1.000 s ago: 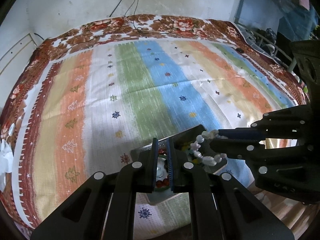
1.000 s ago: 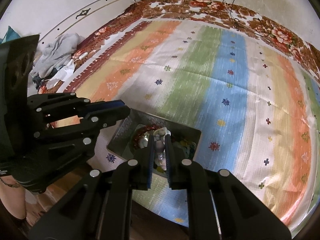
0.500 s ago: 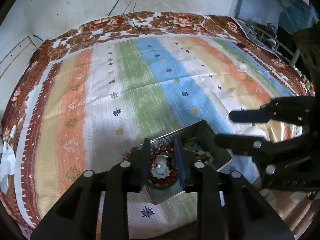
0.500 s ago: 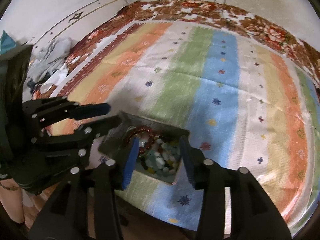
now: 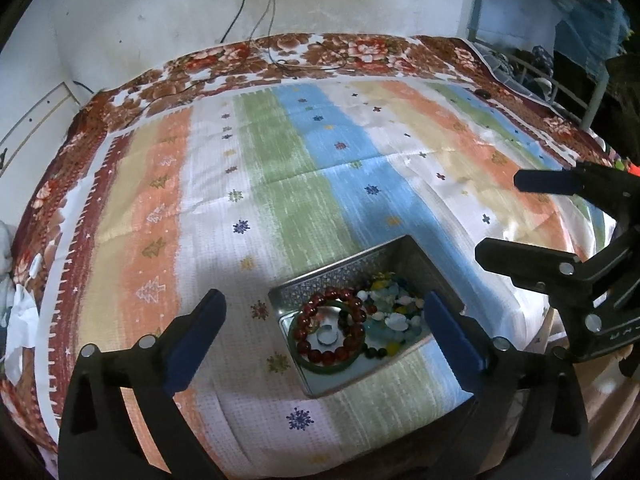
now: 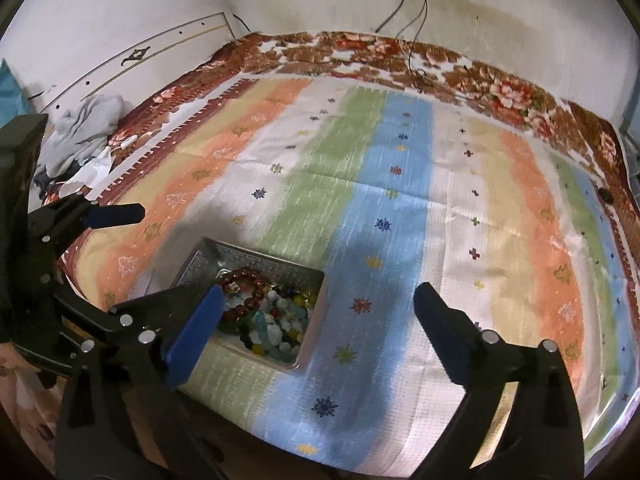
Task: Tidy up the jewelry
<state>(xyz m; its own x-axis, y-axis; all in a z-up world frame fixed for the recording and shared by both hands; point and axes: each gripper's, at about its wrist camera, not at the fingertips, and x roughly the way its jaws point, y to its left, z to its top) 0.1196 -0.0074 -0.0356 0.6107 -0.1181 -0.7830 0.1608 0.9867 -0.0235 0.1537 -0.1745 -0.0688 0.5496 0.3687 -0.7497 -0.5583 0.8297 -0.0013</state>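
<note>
Near the front edge of a bed spread with a striped, pastel-coloured blanket [image 5: 280,184], resting flat: a rectangular silver metal tray [image 5: 352,264] with patterned walls. Inside, at its left end in the left wrist view, a dark red beaded bracelet [image 5: 316,354] lying within a green bangle [image 5: 320,368], ringed around a small round clear piece at the centre. Beside these, filling the tray's right part, a loose heap of mixed white, pale blue, yellow and dark beads [image 5: 394,316].

Left gripper [image 5: 324,338] poised above the tray with jaws spread wide, blue pads flanking the tray's two ends, gripping nothing. Right gripper [image 6: 316,332] likewise wide open and empty, its left pad over the tray's near corner, its right pad out over the blue stripe of the blanket. Seen from the right wrist view, the same tray [image 6: 256,264] with the red bracelet [image 6: 244,280] toward its far side and the bead heap [image 6: 276,328] nearer.

At the bed's far edge, a brown floral border [image 6: 400,52] with black cables [image 6: 412,4] trailing from a wall socket. At the left edge, crumpled grey cloth [image 6: 80,128].
</note>
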